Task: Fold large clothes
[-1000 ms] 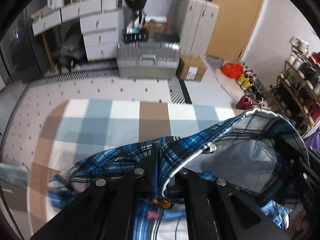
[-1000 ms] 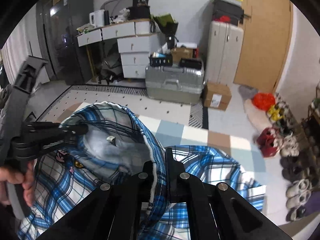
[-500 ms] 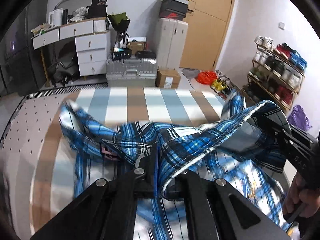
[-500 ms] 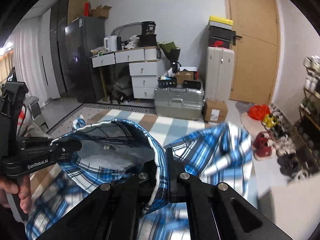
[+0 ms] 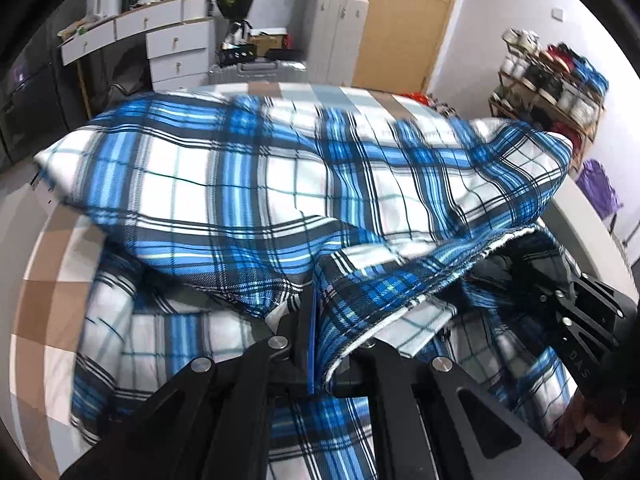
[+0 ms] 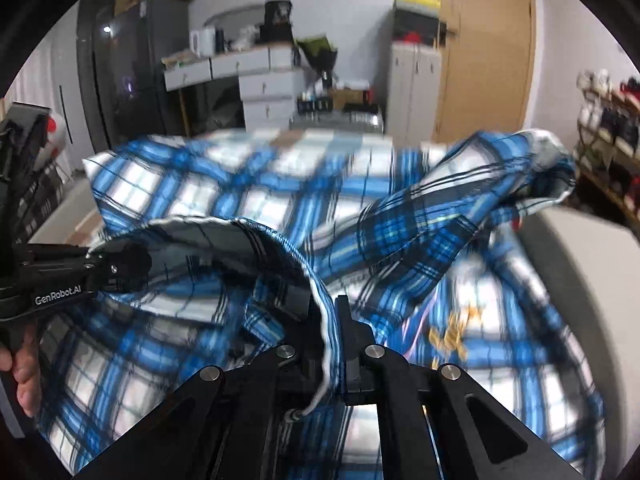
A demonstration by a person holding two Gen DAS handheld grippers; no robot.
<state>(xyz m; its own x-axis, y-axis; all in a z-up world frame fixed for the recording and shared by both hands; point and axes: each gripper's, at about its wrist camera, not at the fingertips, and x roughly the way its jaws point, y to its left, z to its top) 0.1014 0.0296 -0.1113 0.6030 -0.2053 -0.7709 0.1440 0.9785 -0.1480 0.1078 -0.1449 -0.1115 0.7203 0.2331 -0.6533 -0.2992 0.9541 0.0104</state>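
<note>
A large blue, white and black plaid shirt (image 5: 256,184) billows in the air over the checked table cover (image 5: 44,264), blurred by motion. My left gripper (image 5: 316,344) is shut on the shirt's hem edge, with cloth pinched between its fingers. My right gripper (image 6: 326,344) is shut on the same white-lined hem, and the shirt (image 6: 248,196) spreads out ahead of it. The right gripper also shows in the left wrist view (image 5: 576,320) at the right, and the left gripper shows in the right wrist view (image 6: 100,268) at the left, both holding the hem stretched between them.
Past the table stand a white desk with drawers (image 5: 176,52), a silver suitcase (image 5: 256,72), a white cabinet (image 5: 336,28) and a wooden door (image 6: 484,48). A shoe rack (image 5: 552,76) stands at the right. A dark fridge (image 6: 132,72) stands at the left.
The shirt has been flung up and forward: it hung bunched near the grippers before and now spreads wide over the table. Both grippers keep hold of the hem.
</note>
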